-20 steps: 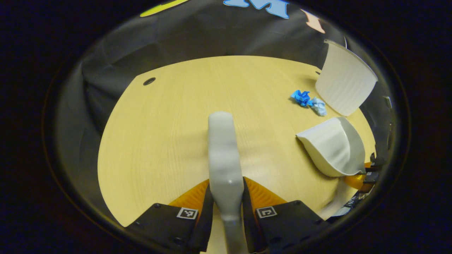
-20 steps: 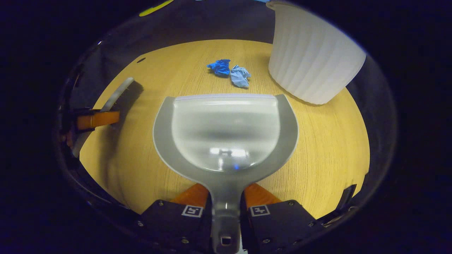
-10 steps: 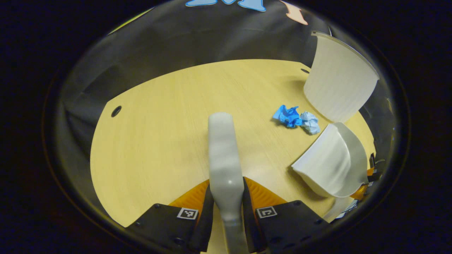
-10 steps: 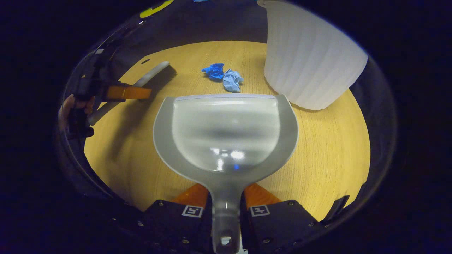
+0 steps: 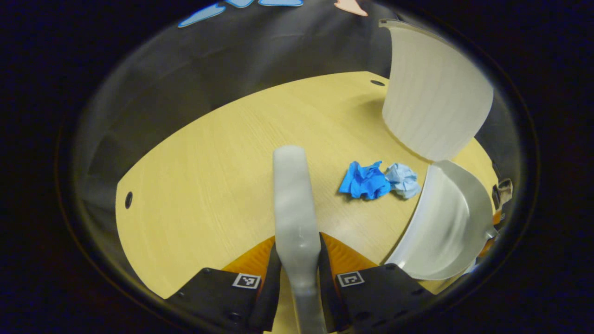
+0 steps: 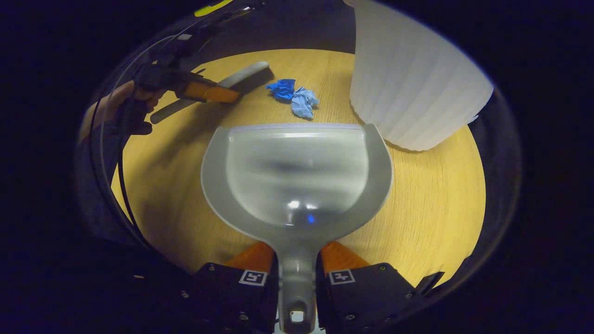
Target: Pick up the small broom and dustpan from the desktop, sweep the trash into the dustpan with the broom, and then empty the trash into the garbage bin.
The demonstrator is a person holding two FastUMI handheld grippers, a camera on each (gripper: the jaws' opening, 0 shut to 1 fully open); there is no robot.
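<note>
My left gripper [image 5: 297, 260] is shut on the grey broom [image 5: 291, 195], which points forward over the wooden desktop [image 5: 209, 185]. Two crumpled scraps of trash lie side by side right of it, one dark blue [image 5: 364, 181] and one pale blue [image 5: 403, 180]. My right gripper [image 6: 297, 271] is shut on the handle of the grey dustpan [image 6: 297, 171]; its front lip faces the dark blue scrap [image 6: 283, 88] and the pale blue scrap [image 6: 304, 103]. In the right gripper view the left gripper [image 6: 204, 90] holds the broom [image 6: 232, 82] just left of the scraps. The dustpan [image 5: 445, 227] stands close to the pale scrap.
A white ribbed garbage bin [image 6: 413, 79] stands on the desktop right of the trash, seen also in the left gripper view as the bin [image 5: 434, 93]. A hand [image 6: 116, 99] holds the left gripper. Cable holes [image 5: 128, 200] mark the desktop near its edges.
The broom has swung in toward the scraps from the left. The dustpan has closed in on them from the other side, and the bin looms nearer.
</note>
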